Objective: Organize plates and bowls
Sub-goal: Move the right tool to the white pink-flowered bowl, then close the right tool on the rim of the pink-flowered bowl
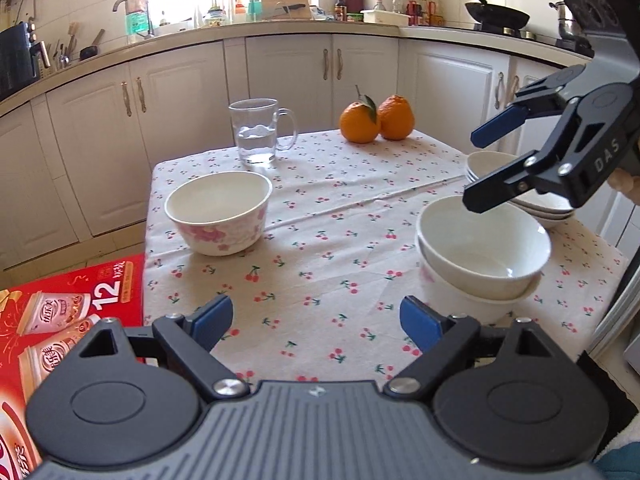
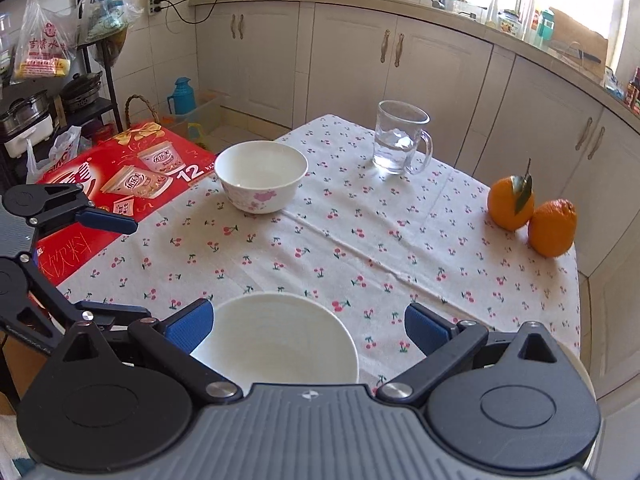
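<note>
Both my grippers open over the cherry-print table, nothing held.

My left gripper (image 1: 316, 320) has its blue pads spread wide above bare tablecloth (image 1: 320, 240), empty. My right gripper (image 2: 308, 326) is spread too, hanging over the stacked white bowls (image 1: 480, 248); the top bowl's rim sits between its pads, contact unclear, looks like no grip. Behind that stack, a pile of shallow white plates (image 1: 540, 206), partly hidden by my right gripper. Floral bowl (image 1: 219, 212) stands alone, well apart on the left side. Glass mug (image 1: 256, 132) with water and two oranges (image 1: 376, 120) at the far edge. Red drink carton (image 1: 60, 320) beside the table.
</note>
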Action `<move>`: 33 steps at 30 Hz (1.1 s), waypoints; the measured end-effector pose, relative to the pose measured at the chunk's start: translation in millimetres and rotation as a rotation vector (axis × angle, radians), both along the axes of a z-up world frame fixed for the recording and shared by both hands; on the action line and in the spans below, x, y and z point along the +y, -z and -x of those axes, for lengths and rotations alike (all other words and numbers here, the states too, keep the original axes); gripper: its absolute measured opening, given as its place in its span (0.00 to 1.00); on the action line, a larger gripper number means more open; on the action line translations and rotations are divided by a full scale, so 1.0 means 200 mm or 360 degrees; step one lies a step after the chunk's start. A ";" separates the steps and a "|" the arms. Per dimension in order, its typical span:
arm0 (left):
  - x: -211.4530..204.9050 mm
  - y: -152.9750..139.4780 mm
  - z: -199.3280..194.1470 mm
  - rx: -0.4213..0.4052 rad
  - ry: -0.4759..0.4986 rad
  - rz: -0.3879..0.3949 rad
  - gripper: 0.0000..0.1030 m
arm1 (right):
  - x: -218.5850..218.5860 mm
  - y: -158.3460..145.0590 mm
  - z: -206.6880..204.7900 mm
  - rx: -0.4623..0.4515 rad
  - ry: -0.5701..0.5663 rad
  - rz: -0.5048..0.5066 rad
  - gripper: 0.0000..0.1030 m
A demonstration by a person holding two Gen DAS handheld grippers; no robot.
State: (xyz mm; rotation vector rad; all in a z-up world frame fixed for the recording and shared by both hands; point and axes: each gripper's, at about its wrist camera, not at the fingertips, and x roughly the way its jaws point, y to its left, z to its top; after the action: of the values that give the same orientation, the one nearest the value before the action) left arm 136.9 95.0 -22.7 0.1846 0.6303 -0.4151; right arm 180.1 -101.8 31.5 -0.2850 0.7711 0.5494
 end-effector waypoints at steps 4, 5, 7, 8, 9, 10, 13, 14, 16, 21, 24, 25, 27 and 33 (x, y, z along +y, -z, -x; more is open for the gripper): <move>0.07 0.01 -0.11 -0.0025 -0.0078 -0.0015 0.88 | 0.12 -0.04 -0.10 0.0003 -0.0101 0.0022 1.00; 0.08 0.01 -0.14 -0.0032 -0.0094 -0.0021 0.88 | 0.15 -0.05 -0.13 0.0003 -0.0126 0.0028 1.00; 0.10 0.02 -0.20 -0.0043 -0.0124 -0.0026 0.88 | 0.20 -0.07 -0.20 0.0005 -0.0169 0.0044 1.00; 0.11 0.03 -0.24 -0.0044 -0.0141 -0.0024 0.88 | 0.22 -0.07 -0.23 0.0010 -0.0187 0.0047 1.00; 0.12 0.04 -0.27 -0.0045 -0.0151 -0.0022 0.88 | 0.25 -0.08 -0.26 0.0019 -0.0211 0.0048 1.00; 0.13 0.04 -0.30 -0.0042 -0.0161 -0.0023 0.88 | 0.27 -0.08 -0.30 0.0031 -0.0236 0.0049 1.00; 0.14 0.06 -0.38 -0.0038 -0.0181 -0.0023 0.88 | 0.33 -0.07 -0.41 0.0073 -0.0289 0.0057 1.00; 0.14 0.07 -0.41 -0.0040 -0.0190 -0.0024 0.88 | 0.35 -0.07 -0.44 0.0087 -0.0306 0.0057 1.00; 0.14 0.09 -0.46 -0.0040 -0.0200 -0.0025 0.88 | 0.38 -0.05 -0.51 0.0110 -0.0337 0.0063 1.00; 0.11 0.13 -0.54 -0.0036 -0.0208 -0.0021 0.88 | 0.45 0.00 -0.66 0.0172 -0.0394 0.0073 1.00; 0.09 0.14 -0.57 -0.0053 -0.0210 -0.0026 0.88 | 0.49 0.04 -0.76 0.0225 -0.0416 0.0058 1.00; 0.08 0.15 -0.58 -0.0058 -0.0214 -0.0029 0.88 | 0.50 0.06 -0.78 0.0238 -0.0424 0.0050 1.00; 0.08 0.17 -0.60 -0.0055 -0.0214 -0.0031 0.87 | 0.52 0.08 -0.83 0.0260 -0.0440 0.0038 0.99; 0.07 0.18 -0.62 -0.0070 -0.0214 -0.0023 0.86 | 0.60 0.15 -0.96 0.0312 -0.0475 0.0010 0.90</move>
State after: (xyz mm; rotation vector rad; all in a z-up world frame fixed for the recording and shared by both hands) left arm 261.5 109.3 -58.4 0.1639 0.5987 -0.2760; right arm 373.0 18.6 2.2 -0.3581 0.9269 0.8659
